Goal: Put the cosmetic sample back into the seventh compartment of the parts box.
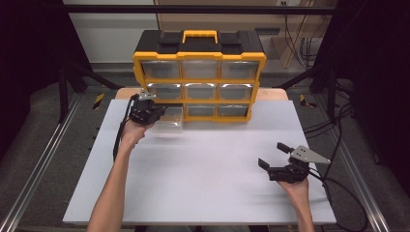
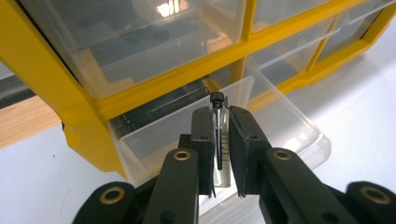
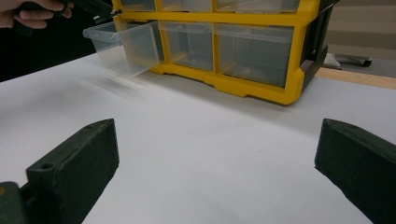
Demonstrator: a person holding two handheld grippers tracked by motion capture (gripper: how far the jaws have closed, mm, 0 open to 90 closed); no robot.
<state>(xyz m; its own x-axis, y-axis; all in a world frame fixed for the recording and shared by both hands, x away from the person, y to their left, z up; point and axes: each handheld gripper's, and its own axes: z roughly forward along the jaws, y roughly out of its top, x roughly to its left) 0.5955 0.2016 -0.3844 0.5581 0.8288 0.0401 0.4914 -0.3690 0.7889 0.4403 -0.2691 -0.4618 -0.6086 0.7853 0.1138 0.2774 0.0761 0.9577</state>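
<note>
A yellow and black organiser cabinet (image 1: 199, 79) with clear drawers stands at the back of the table. Its bottom-left drawer (image 1: 172, 119) is pulled out onto the white tabletop. My left gripper (image 1: 155, 112) hovers over that drawer, shut on a small clear vial (image 2: 218, 122) with a black cap. In the left gripper view the vial stands upright between the pads, above the drawer's (image 2: 154, 135) open inside. My right gripper (image 1: 273, 154) rests low at the right of the table, open, with nothing between its jaws. The right gripper view shows the drawer (image 3: 123, 44) far off at the upper left.
The white board (image 1: 203, 183) spreads wide between the two hands. The other drawers of the cabinet (image 3: 252, 46) are pushed in. Metal rails and loose cables (image 1: 338, 125) run along the table's sides.
</note>
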